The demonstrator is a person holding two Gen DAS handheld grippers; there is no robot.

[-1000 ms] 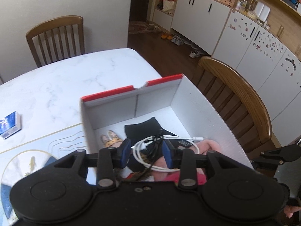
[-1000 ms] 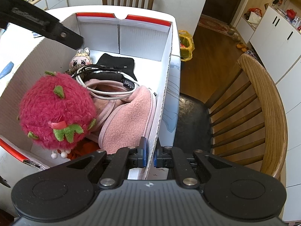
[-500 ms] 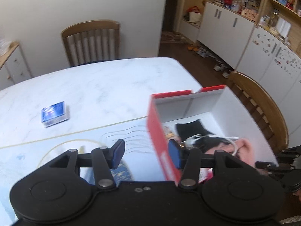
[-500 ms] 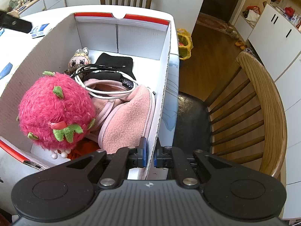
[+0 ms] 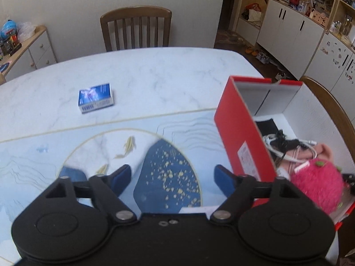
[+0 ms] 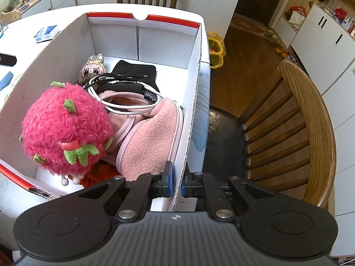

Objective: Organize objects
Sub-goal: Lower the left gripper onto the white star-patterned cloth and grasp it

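Note:
A red-and-white cardboard box [image 5: 241,130] stands at the table's right edge. It holds a pink fuzzy plush fruit [image 6: 66,128], a pink fleece pouch [image 6: 150,139], a coiled white cable [image 6: 124,108], a black cloth [image 6: 135,71] and a small doll [image 6: 93,68]. My right gripper [image 6: 175,180] is shut on the box's near right wall [image 6: 193,93]. To the left of the box, my left gripper [image 5: 173,175] hovers over the blue placemat [image 5: 168,166]; its jaws are opening with nothing between them. Further back on the marble table lies a small blue box [image 5: 95,97].
A wooden chair [image 5: 135,26] stands at the table's far side and another chair [image 6: 306,119] sits right beside the box. A blurred blue item [image 5: 71,173] lies on the placemat by my left finger. A yellow bag [image 6: 216,51] is on the floor.
My left gripper has come out from above the box and swung left over the placemat, with its jaws spreading wide. The right gripper and the box have not moved.

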